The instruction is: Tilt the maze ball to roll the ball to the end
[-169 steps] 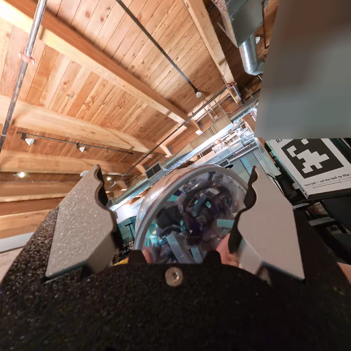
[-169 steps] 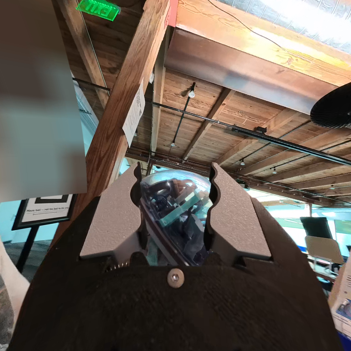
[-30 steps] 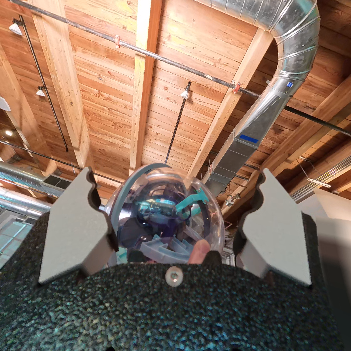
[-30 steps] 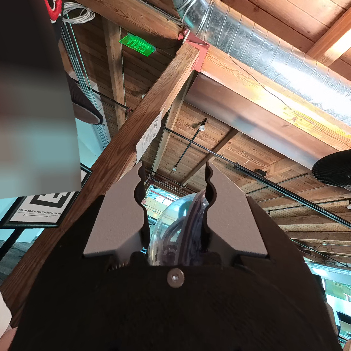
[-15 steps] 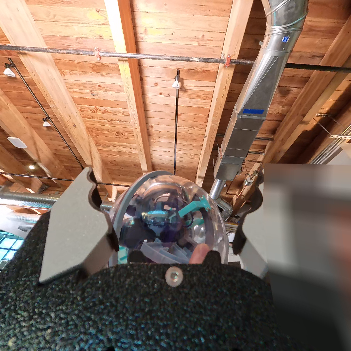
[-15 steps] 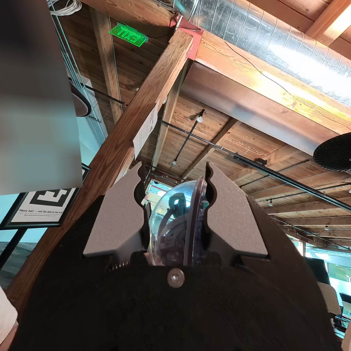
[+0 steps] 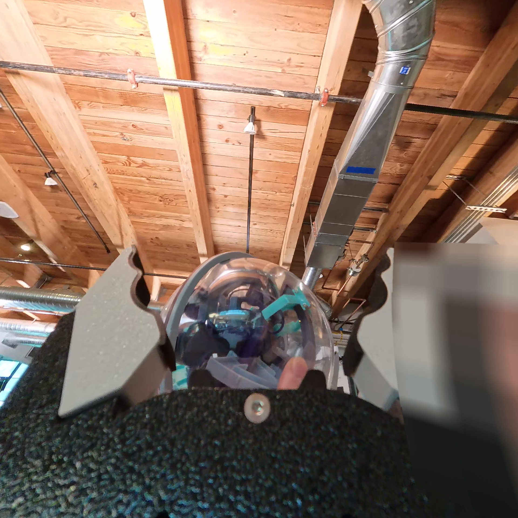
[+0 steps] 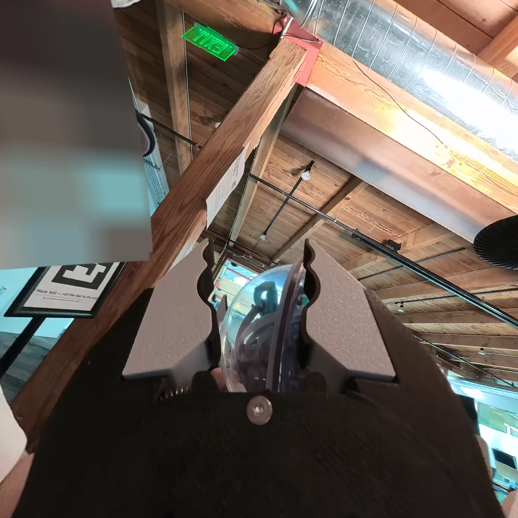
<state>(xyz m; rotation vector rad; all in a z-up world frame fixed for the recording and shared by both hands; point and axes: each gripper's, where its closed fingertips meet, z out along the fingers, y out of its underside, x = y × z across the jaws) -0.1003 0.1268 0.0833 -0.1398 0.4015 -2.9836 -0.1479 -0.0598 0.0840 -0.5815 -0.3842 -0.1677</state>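
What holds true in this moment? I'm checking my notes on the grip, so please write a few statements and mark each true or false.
1. The maze ball is a clear sphere. True.
2. The left gripper is clamped shut on it. False: its jaws stand wide apart.
3. A fingertip rests against the ball. True.
4. Both cameras look down at a table. False: they face a wooden ceiling.
5. The right gripper has the ball between its jaws. True.
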